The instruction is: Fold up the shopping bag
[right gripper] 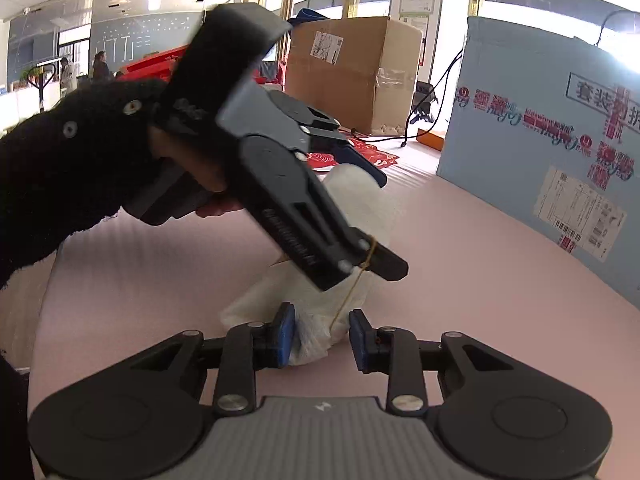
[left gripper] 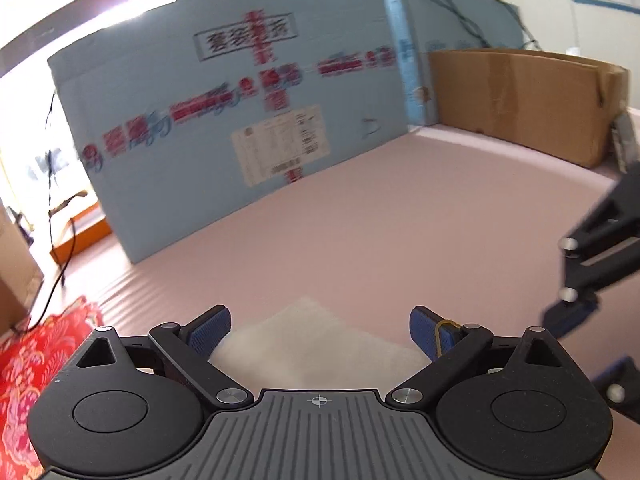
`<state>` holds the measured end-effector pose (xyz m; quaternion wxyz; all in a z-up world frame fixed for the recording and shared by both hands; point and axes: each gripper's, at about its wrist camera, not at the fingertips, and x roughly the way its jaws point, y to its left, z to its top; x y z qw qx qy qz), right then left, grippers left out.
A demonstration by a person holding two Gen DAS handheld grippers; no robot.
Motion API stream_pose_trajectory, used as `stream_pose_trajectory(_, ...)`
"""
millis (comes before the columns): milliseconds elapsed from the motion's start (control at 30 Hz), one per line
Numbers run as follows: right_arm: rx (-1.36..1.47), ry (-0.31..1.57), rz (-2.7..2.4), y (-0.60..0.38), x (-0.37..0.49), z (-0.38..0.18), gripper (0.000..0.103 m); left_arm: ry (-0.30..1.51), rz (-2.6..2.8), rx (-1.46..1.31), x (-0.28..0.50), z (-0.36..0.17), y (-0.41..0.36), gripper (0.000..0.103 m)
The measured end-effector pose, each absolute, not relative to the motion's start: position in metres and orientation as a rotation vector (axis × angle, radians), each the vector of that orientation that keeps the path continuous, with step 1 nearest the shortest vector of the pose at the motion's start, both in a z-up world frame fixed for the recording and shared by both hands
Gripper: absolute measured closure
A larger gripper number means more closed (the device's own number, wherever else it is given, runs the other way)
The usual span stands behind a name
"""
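Note:
The shopping bag (left gripper: 304,344) is a white, translucent, crumpled bundle lying on the pink table (left gripper: 400,220). My left gripper (left gripper: 320,334) stands wide open just above it, with the bag showing between its blue pads and neither pad pressing on it. A yellow rubber band is looped on its right finger. In the right wrist view the left gripper (right gripper: 372,216) hangs over the bag (right gripper: 360,208), held by a hand in a black sleeve. My right gripper (right gripper: 322,338) is at the bag's near corner: the left pad touches the plastic, the right pad stands apart. It also shows at the left wrist view's right edge (left gripper: 592,340).
A large blue printed carton (left gripper: 240,120) stands at the back of the table, with a brown cardboard box (left gripper: 520,96) to its right. A red patterned cloth (left gripper: 40,360) lies at the left edge. Further off stand another brown carton (right gripper: 352,72), cables and people.

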<state>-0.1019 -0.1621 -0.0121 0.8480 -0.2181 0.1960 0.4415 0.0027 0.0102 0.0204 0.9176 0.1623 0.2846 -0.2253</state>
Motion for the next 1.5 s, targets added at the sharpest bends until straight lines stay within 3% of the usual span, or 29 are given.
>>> stream_pose_trajectory(167, -0.482, 0.392, 0.793, -0.161, -0.118, -0.012, 0.067, 0.565, -0.504, 0.364, -0.009, 0.013, 0.007, 0.004)
stream_pose_trajectory(333, -0.02, 0.687, 0.847, -0.197, -0.076, -0.008, 0.067, 0.545, -0.5, 0.336, -0.02, 0.016, 0.011, 0.004)
stream_pose_trajectory(367, -0.007, 0.689, 0.867, -0.197, -0.075, -0.009, 0.07, 0.541, -0.501, 0.321, -0.021, 0.017, 0.01, 0.004)
stream_pose_trajectory(400, 0.003, 0.691, 0.886, -0.197, -0.074, -0.01, 0.082, 0.541, -0.509, 0.309, -0.021, 0.018, 0.01, 0.003)
stream_pose_trajectory(433, -0.009, 0.681, 0.903, -0.195, -0.076, -0.011, 0.083, 0.54, -0.53, 0.295, -0.021, 0.019, 0.007, 0.003)
stream_pose_trajectory(533, -0.242, 0.518, 0.918, -0.178, -0.106, -0.009, 0.091, 0.571, -0.594, 0.288, -0.018, 0.019, -0.001, 0.003)
stream_pose_trajectory(833, -0.932, 0.03, 0.891, -0.164, -0.18, -0.025, 0.092, 0.613, -0.545, 0.207, 0.0, 0.027, 0.009, 0.0)
stream_pose_trajectory(1167, -1.012, -0.006, 0.905, -0.181, -0.173, -0.023, 0.095, 0.618, -0.502, 0.156, -0.013, 0.013, 0.02, 0.0)
stream_pose_trajectory(1267, -0.938, 0.048, 0.896, -0.181, -0.162, -0.018, 0.092, 0.605, -0.51, 0.19, -0.019, 0.014, 0.022, 0.0)
stream_pose_trajectory(1400, -0.69, 0.211, 0.879, -0.181, -0.132, -0.005, 0.067, 0.572, -0.526, 0.206, -0.025, 0.016, 0.017, 0.0)
stream_pose_trajectory(1500, -0.48, 0.355, 0.907, -0.184, -0.105, 0.001, 0.066, 0.547, -0.532, 0.215, -0.03, 0.018, 0.014, 0.0)
